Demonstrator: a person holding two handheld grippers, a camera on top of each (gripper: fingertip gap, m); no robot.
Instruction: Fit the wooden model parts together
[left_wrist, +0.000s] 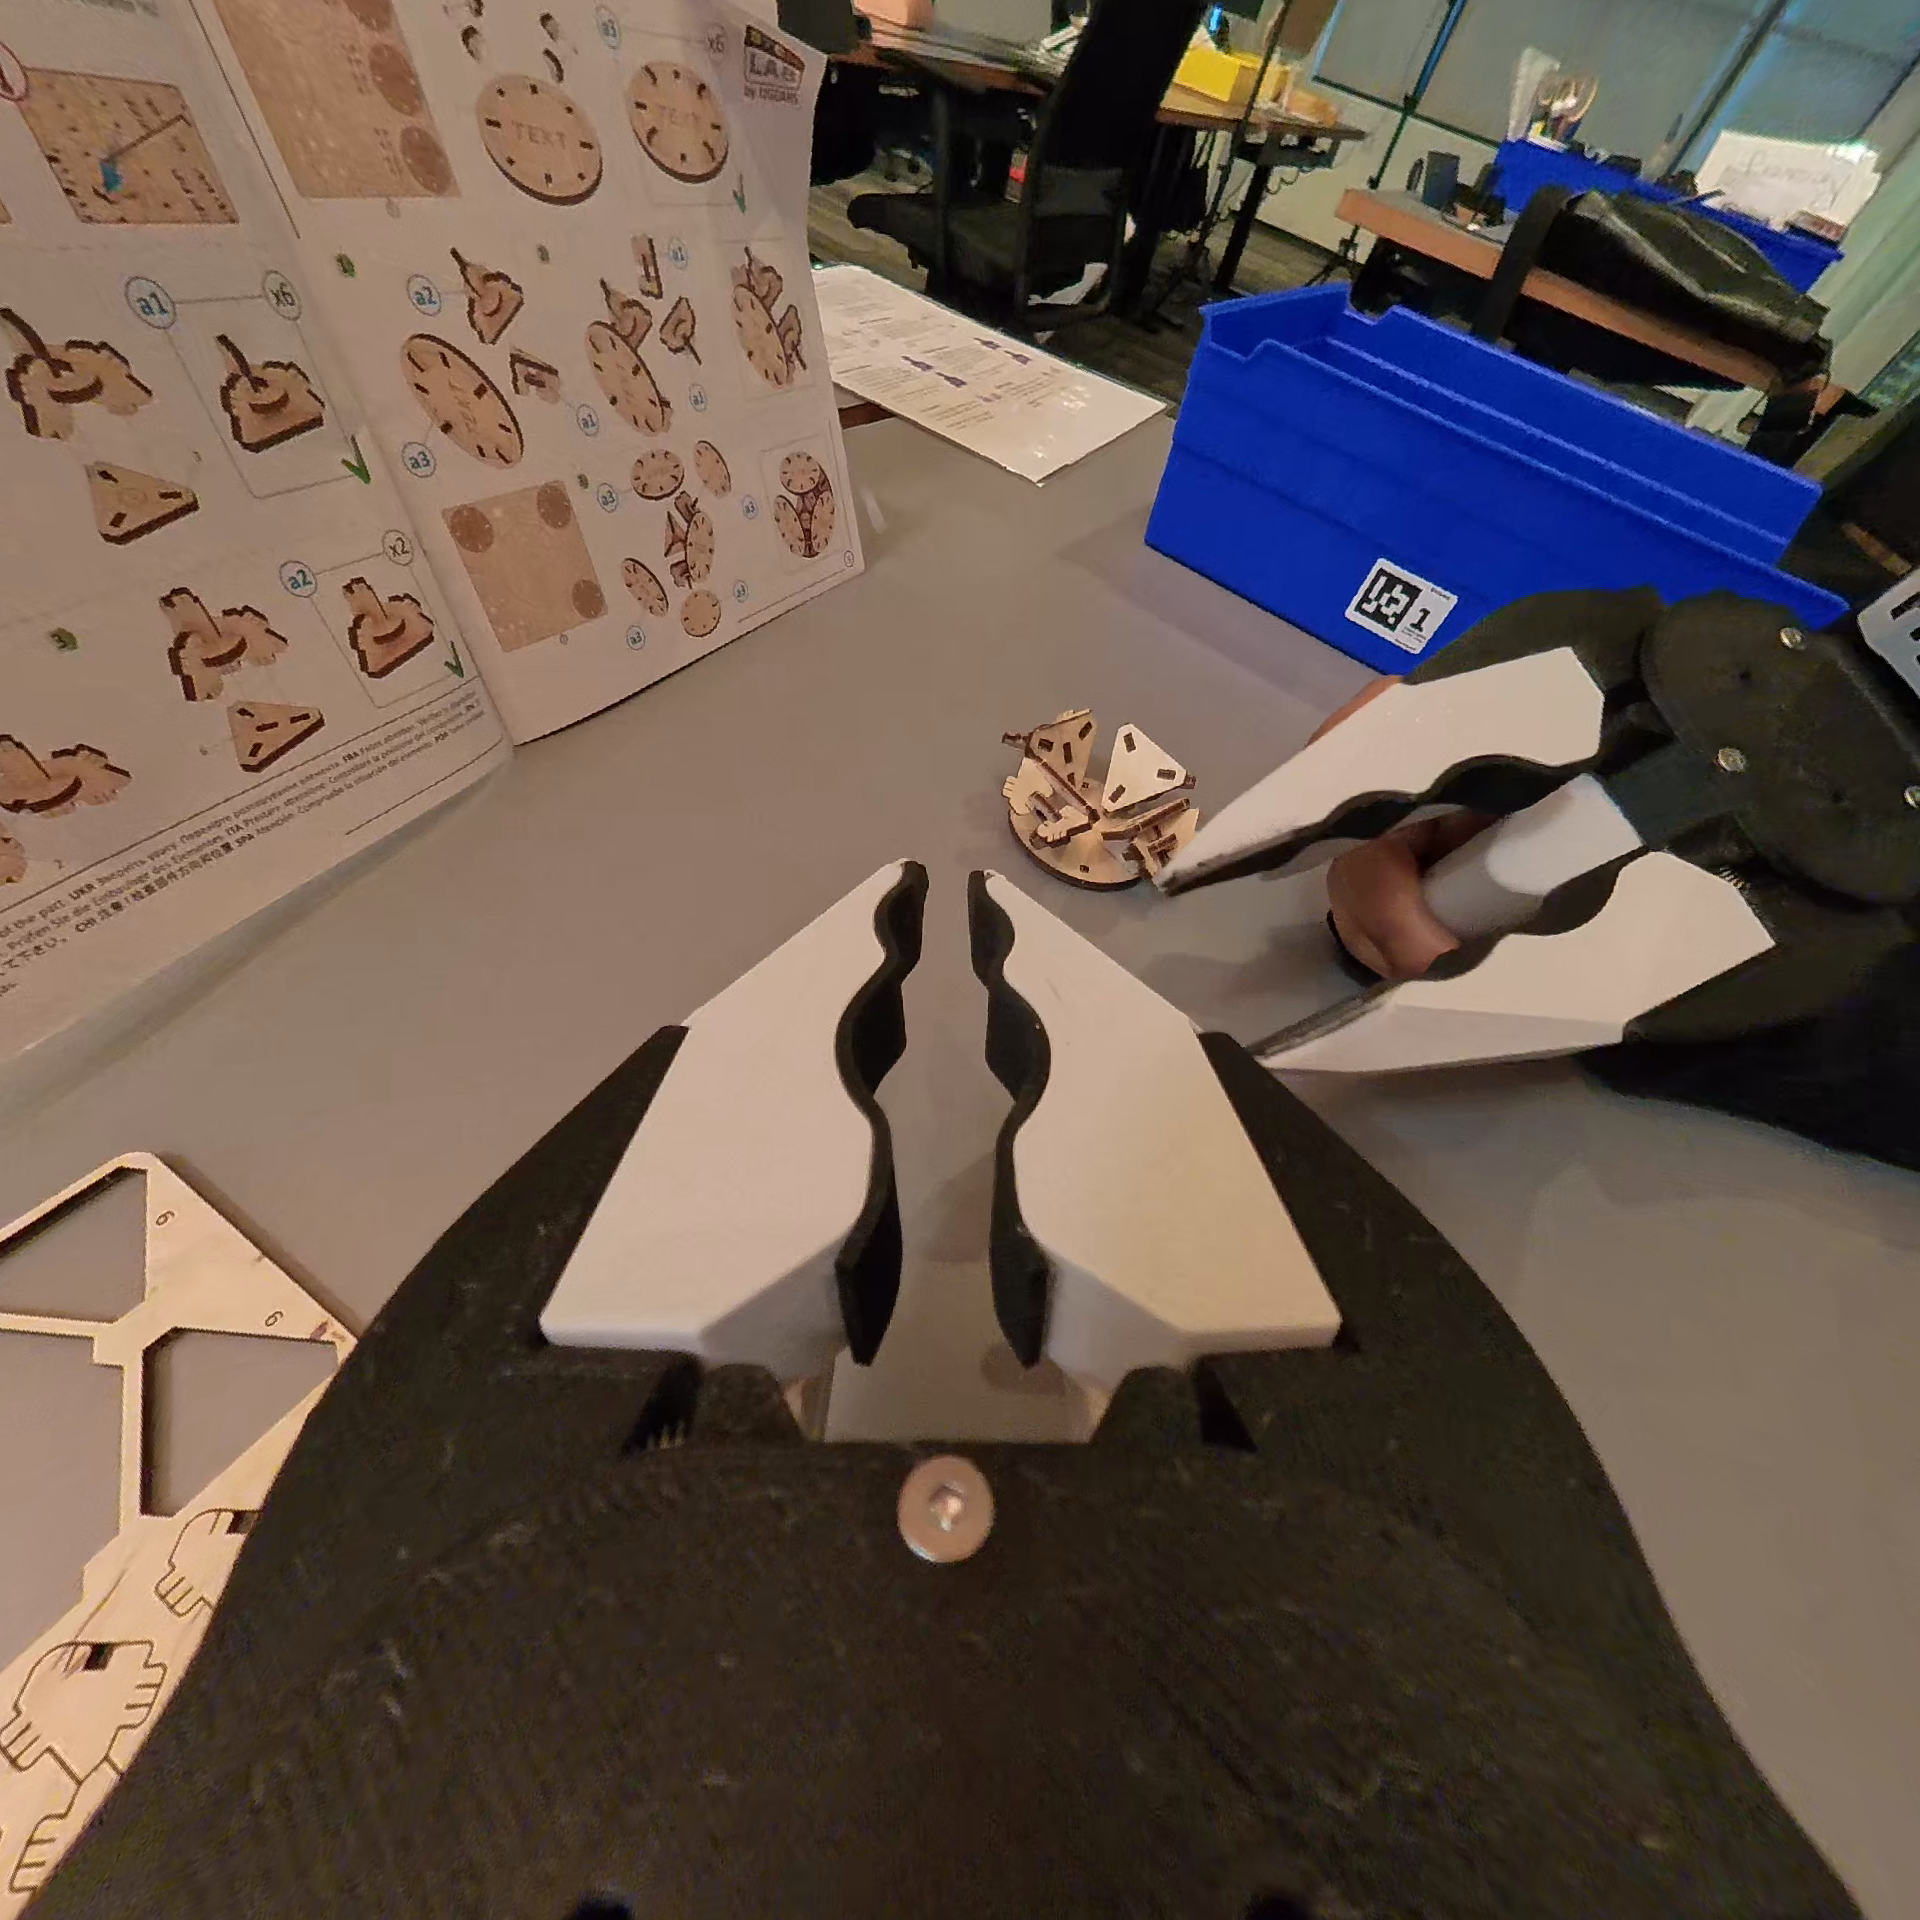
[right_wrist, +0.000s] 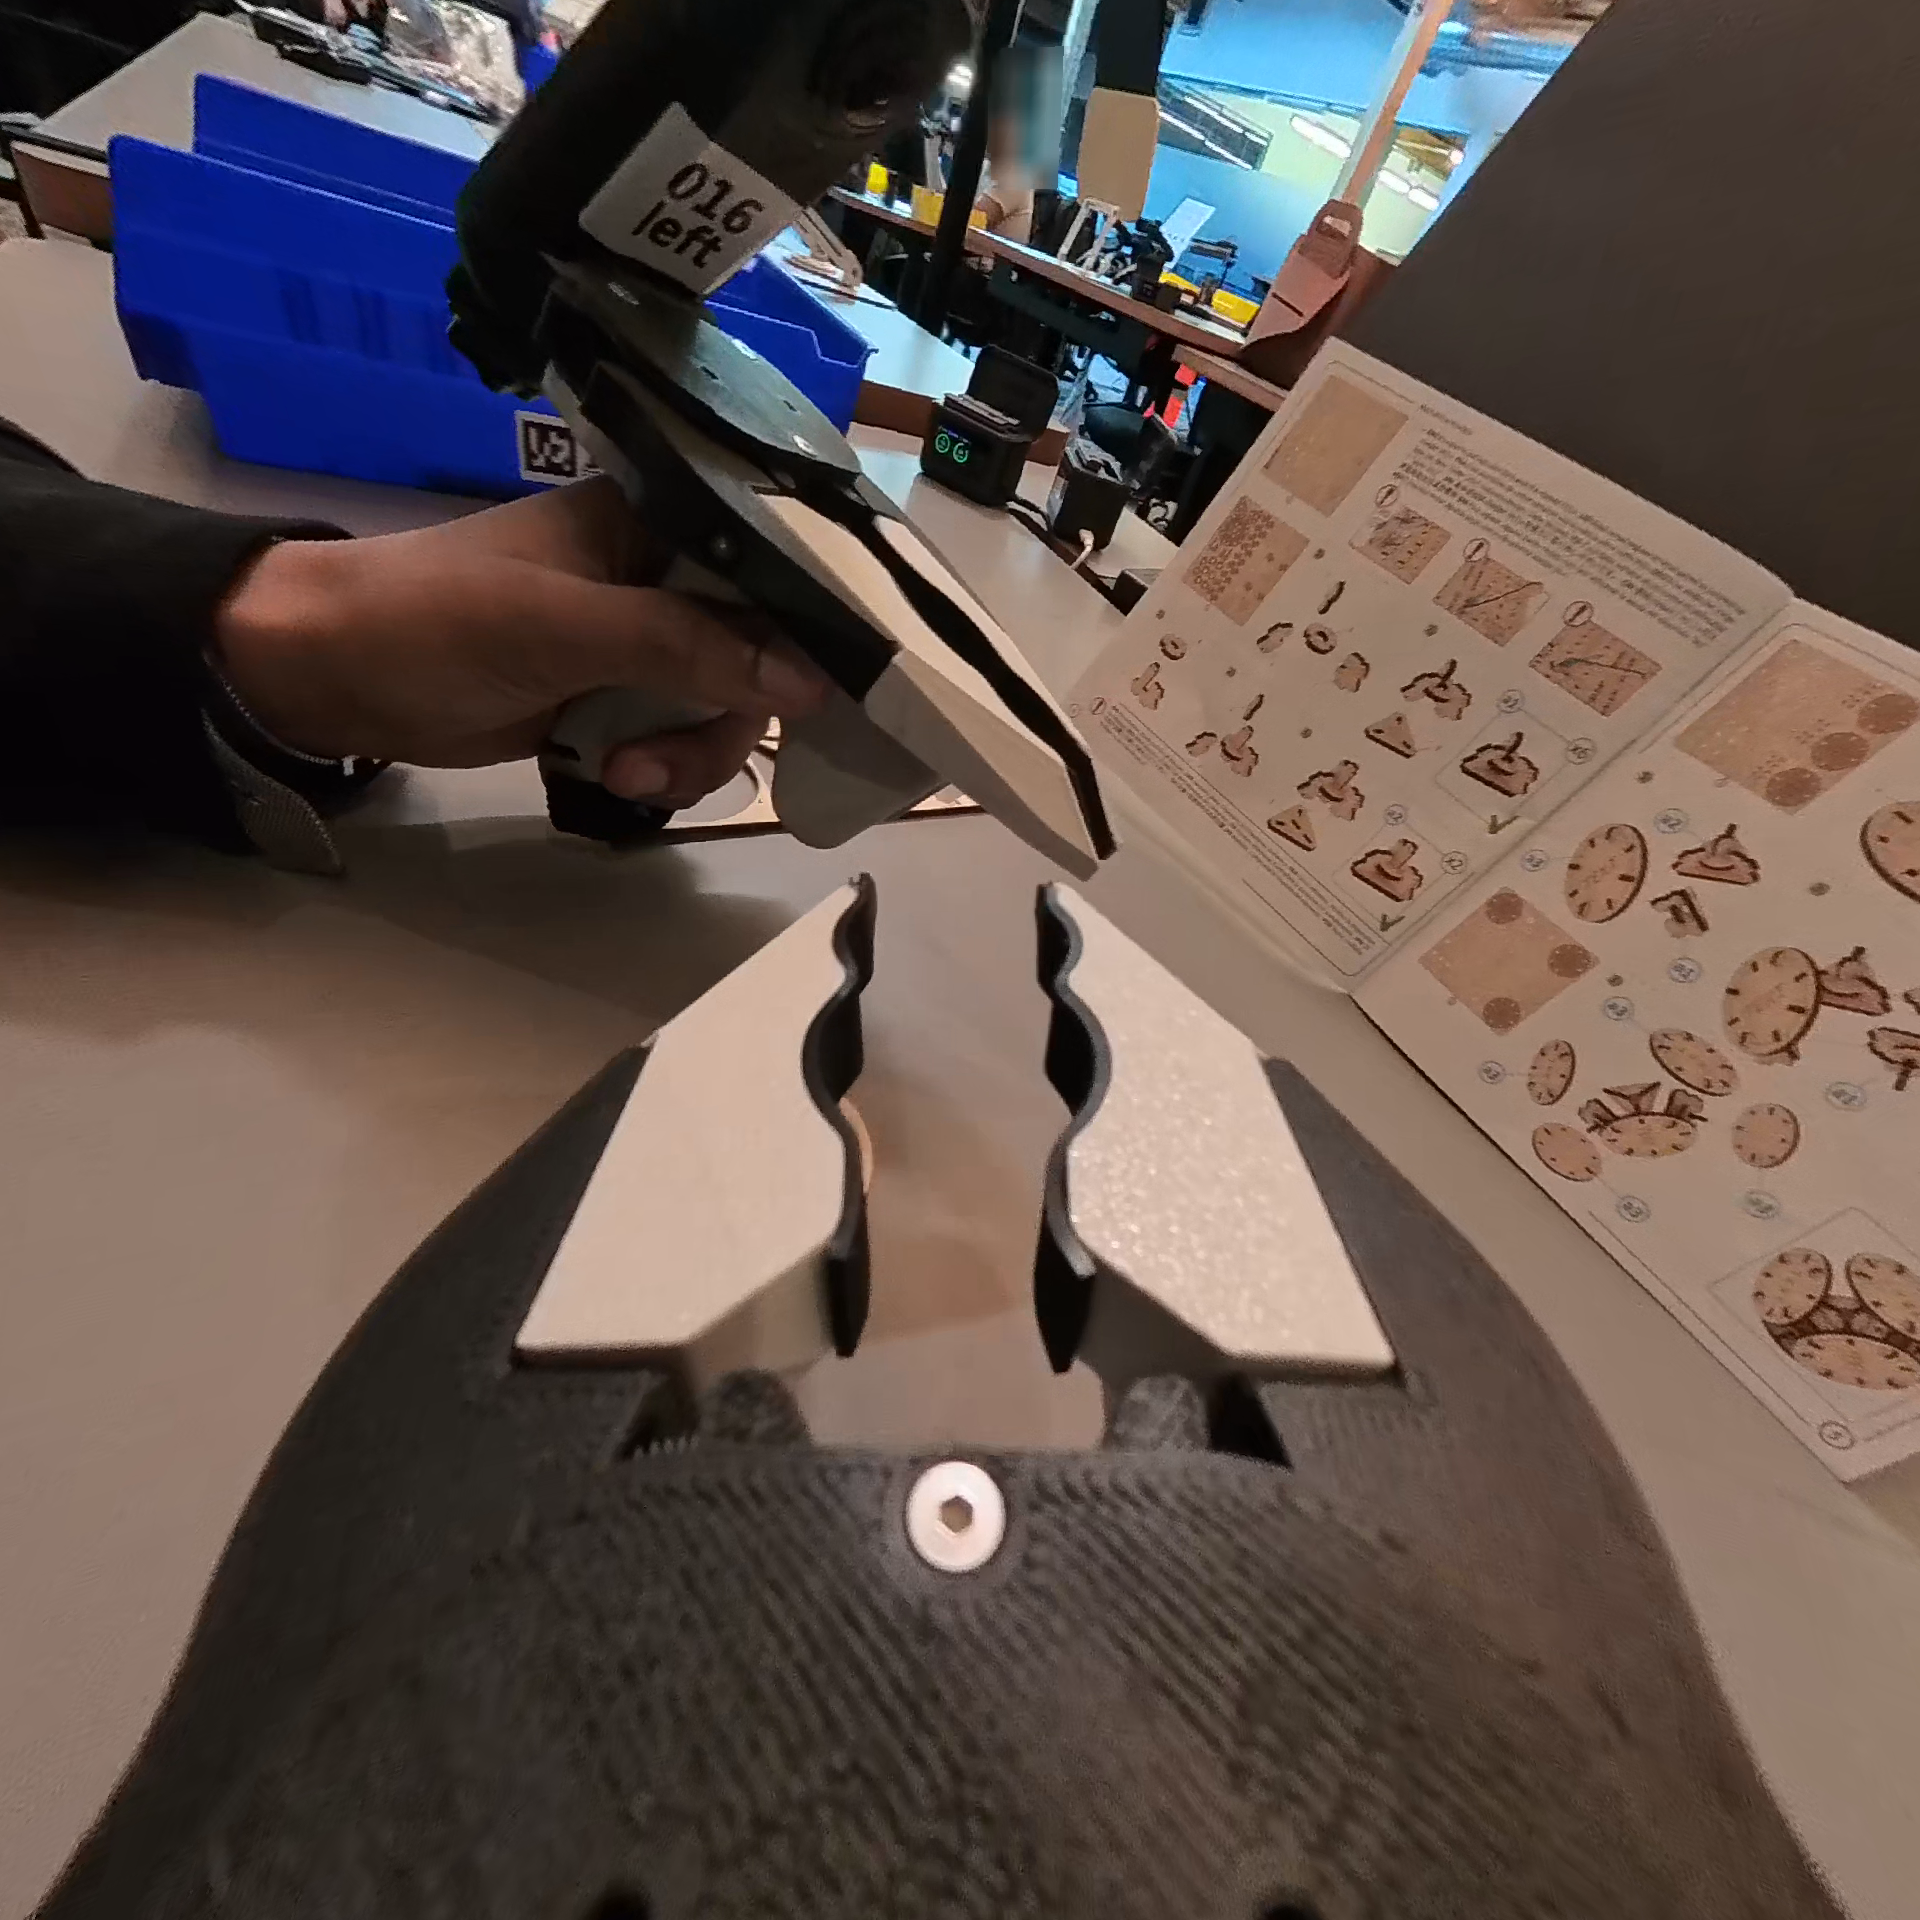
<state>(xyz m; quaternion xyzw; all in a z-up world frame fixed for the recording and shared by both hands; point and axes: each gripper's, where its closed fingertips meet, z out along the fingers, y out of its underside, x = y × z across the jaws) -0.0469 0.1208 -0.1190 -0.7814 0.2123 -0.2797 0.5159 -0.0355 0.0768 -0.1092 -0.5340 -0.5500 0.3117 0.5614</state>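
Left gripper (left_wrist: 948, 883): black-and-white two-finger gripper, jaws nearly together with a narrow gap, nothing between them; hovers over the grey worktop (left_wrist: 727, 831).
Right gripper (right_wrist: 954, 896): jaws parted, nothing grasped; in the left wrist view one fingertip (left_wrist: 1179, 881) sits at the edge of the model.
Model: small, partly built, laser-cut plywood assembly on a round disc (left_wrist: 1099, 812), resting free on the worktop.
Surroundings: open instruction booklet (left_wrist: 416, 364); punched plywood sheet (left_wrist: 125, 1403); blue plastic bin (left_wrist: 1455, 499).
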